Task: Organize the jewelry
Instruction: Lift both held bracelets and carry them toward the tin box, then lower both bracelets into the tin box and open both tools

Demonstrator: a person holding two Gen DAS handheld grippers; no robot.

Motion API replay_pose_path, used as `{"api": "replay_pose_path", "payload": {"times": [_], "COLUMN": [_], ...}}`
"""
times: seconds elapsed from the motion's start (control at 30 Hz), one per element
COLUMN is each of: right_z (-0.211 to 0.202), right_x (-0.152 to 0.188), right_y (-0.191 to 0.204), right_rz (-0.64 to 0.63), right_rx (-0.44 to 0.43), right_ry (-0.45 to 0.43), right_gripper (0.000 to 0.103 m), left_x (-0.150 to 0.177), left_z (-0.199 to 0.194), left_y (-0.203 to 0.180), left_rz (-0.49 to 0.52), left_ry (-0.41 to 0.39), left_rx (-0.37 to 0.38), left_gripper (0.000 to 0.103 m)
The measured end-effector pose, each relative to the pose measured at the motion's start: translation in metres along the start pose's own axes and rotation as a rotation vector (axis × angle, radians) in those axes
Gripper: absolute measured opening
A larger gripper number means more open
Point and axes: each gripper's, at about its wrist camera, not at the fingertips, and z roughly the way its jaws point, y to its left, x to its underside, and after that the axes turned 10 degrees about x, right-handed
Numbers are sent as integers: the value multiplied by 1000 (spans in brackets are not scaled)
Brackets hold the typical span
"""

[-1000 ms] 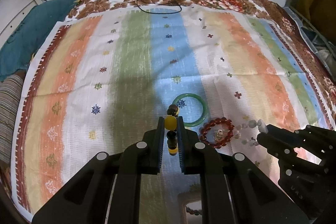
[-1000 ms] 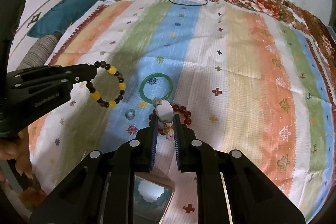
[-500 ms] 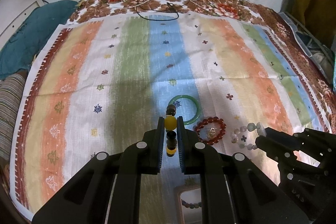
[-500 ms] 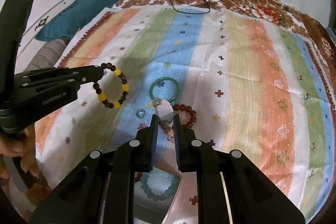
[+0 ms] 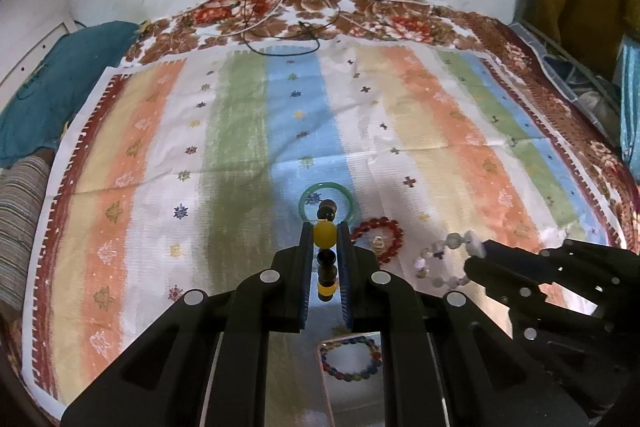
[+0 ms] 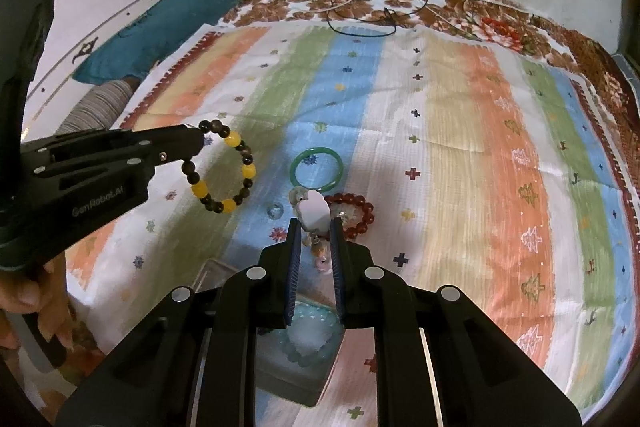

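Closest to me, under both grippers, I see an open box [image 6: 298, 359] on the cloth; my right view shows a pale turquoise bead bracelet [image 6: 308, 339] inside it, while my left view shows a compartment holding a multicoloured bead bracelet [image 5: 352, 357].

My left gripper [image 5: 325, 239] is clenched on the yellow-and-dark bead bracelet [image 5: 324, 233], one yellow bead pinched between the pads and the loop hanging edge-on between the fingers. From my right view that same bracelet [image 6: 222, 167] reads as a full ring dangling off the gripper tip, clear of the cloth. That view also shows the person's hand [image 6: 24, 297] wrapped around the left handle, which my left camera cannot see.

My right gripper [image 6: 314, 227] is clamped on the pale stone bracelet [image 6: 314, 213], a large whitish bead at the pad tips with smaller beads trailing down between the fingers. My left view shows its loop [image 5: 444, 259] hanging from the tip. Both grippers tilt steeply down toward the cloth.

Just beyond on the striped cloth [image 5: 240, 147] lie the red bead bracelet [image 5: 380, 239], the green bangle [image 5: 326, 201] just behind it, and, only in my right view, a small clear ring [image 6: 275, 211]. Farther off, cables [image 5: 280, 27] cross the floral border.
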Motion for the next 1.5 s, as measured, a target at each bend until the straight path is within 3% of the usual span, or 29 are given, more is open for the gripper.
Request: {"api": "replay_pose_path", "payload": {"times": [0.97, 1.5], "right_z": [-31, -37], "right_x": [29, 53], "right_y": [2, 10], "right_rz": [9, -4], "right_rx": [-10, -35], "right_ry": [-28, -6], "right_gripper": [15, 16], "left_x": [43, 64], "left_z": [-40, -53], "left_y": [-43, -47], "left_rz": [116, 123], "left_ry": [-40, -46], "left_rx": [29, 46], "left_gripper": [11, 11]}}
